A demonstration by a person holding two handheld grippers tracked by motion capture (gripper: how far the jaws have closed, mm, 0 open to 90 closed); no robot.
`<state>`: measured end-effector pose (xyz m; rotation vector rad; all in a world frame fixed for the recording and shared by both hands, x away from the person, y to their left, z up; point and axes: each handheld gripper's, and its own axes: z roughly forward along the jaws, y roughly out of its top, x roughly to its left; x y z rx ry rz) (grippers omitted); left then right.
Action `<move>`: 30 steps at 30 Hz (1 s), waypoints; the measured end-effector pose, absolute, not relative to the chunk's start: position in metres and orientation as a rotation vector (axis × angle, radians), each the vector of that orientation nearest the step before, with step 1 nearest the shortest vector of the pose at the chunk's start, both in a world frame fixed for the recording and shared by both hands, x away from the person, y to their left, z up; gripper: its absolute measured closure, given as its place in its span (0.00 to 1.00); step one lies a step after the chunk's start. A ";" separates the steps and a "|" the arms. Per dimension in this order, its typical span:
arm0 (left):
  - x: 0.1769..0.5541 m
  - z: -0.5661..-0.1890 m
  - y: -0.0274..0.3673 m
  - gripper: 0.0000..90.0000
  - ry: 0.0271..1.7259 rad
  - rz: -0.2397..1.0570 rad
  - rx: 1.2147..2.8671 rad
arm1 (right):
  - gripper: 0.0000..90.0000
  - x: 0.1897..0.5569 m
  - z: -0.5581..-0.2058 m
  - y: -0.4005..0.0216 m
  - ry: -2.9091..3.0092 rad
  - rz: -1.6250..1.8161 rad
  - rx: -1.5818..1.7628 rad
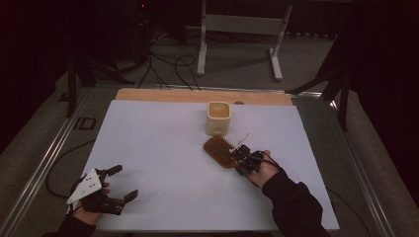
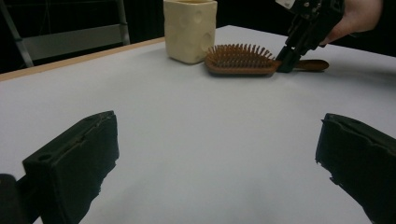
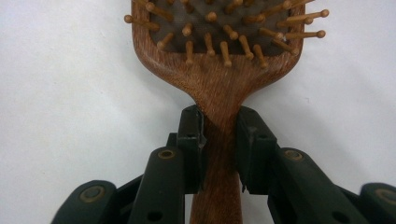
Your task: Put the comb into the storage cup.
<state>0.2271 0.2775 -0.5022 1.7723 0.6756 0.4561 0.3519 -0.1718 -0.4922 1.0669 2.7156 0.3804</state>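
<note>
A brown wooden hairbrush point(image 1: 220, 150) lies bristles-up on the white table top, just in front of a cream cup point(image 1: 219, 118). My right gripper point(image 1: 240, 157) reaches in from the right and is shut on the brush's handle where it meets the head. In the right gripper view the hairbrush point(image 3: 219, 70) runs up from between the right gripper point(image 3: 219, 126), both pads against the handle's sides. My left gripper point(image 1: 126, 181) rests open at the table's front left, nothing between its jaws. From the left gripper point(image 2: 219, 154), the hairbrush point(image 2: 240, 60), cup point(image 2: 190, 30) and right gripper point(image 2: 286, 63) show farther off.
The white sheet point(image 1: 163, 163) covers the table, with a wooden strip point(image 1: 197, 95) along its far edge. Metal rails run along both sides. Behind the table, a grey metal stand point(image 1: 237, 24) and loose cables point(image 1: 168, 64) sit on the floor.
</note>
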 end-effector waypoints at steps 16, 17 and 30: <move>0.230 -0.503 0.275 0.00 0.688 0.425 1.778 | 0.82 0.334 -0.485 -0.180 2.657 0.596 1.030; 0.230 -0.503 0.274 0.00 0.685 0.420 1.779 | 0.82 0.333 -0.484 -0.181 2.642 0.618 1.032; 0.237 -0.487 0.264 0.00 0.702 0.407 1.795 | 0.82 0.322 -0.473 -0.183 2.573 0.738 0.966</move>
